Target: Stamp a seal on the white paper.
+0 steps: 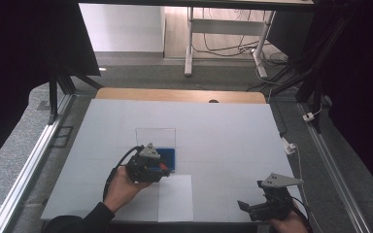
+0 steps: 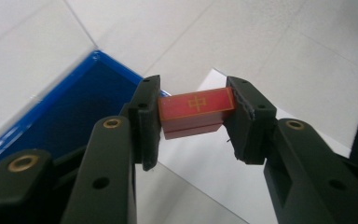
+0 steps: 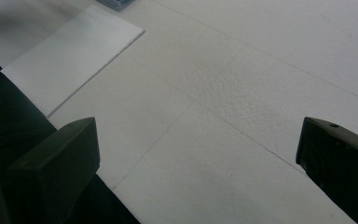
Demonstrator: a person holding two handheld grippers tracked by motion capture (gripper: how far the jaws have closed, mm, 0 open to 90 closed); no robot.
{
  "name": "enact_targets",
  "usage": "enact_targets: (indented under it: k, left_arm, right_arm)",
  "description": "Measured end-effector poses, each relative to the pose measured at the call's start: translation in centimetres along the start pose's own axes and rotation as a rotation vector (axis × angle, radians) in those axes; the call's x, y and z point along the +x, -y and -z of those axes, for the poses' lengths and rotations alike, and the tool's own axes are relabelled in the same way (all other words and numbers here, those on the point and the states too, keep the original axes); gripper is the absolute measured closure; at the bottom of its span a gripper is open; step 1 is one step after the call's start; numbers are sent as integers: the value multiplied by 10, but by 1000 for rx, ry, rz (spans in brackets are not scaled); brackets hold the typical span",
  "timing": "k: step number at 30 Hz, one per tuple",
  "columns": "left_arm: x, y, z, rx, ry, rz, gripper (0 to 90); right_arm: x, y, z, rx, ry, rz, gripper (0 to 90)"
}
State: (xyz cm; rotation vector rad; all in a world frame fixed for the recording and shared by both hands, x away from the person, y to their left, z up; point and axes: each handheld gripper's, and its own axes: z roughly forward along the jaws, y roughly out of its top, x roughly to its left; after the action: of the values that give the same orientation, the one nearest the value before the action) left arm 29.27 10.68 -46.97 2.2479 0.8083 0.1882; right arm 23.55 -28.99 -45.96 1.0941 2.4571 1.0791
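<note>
Red block (image 2: 196, 111), a small tile with a gold character on its upper face, sits clamped between the pads of my left gripper (image 2: 193, 119), lifted clear of the surface beside the blue tray (image 2: 51, 116). In the high view the left gripper (image 1: 161, 168) hangs at the tray's near edge, just above the top of a white sheet (image 1: 176, 199). I judge the step in hand to be the carry: the block is gripped and in transit, either out of the tray or toward it; I cannot tell which. The next move calls for a level travel, then a gentle descent before the grip is released, so the block lands flat. My right gripper (image 1: 252, 208) waits well apart at the near right, jaws spread wide with nothing between them. Surface: a white table (image 1: 223, 131) with faint seams. Beyond it, grey floor and a desk frame (image 1: 223, 29) with trailing cables.
</note>
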Motion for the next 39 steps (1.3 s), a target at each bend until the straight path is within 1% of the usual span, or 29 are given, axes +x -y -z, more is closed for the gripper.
enact_targets:
  k: [10,17,25,33,39]
  left_arm:
    - [-19,3,-10,32,28,-34,577]
    - [-29,7,-18,50,43,-42,577]
    - [-40,10,-28,69,59,-62,577]
    - [-46,14,-35,89,53,-82,577]
    - [-48,16,-38,99,43,-97,577]
  right_arm:
    - [0,0,0,1,-1,3,0]
    - [0,0,0,-1,-1,6,0]
    - [0,0,0,-1,-2,7,0]
    - [0,0,0,-2,-3,9,0]
    - [0,0,0,-2,-3,10,0]
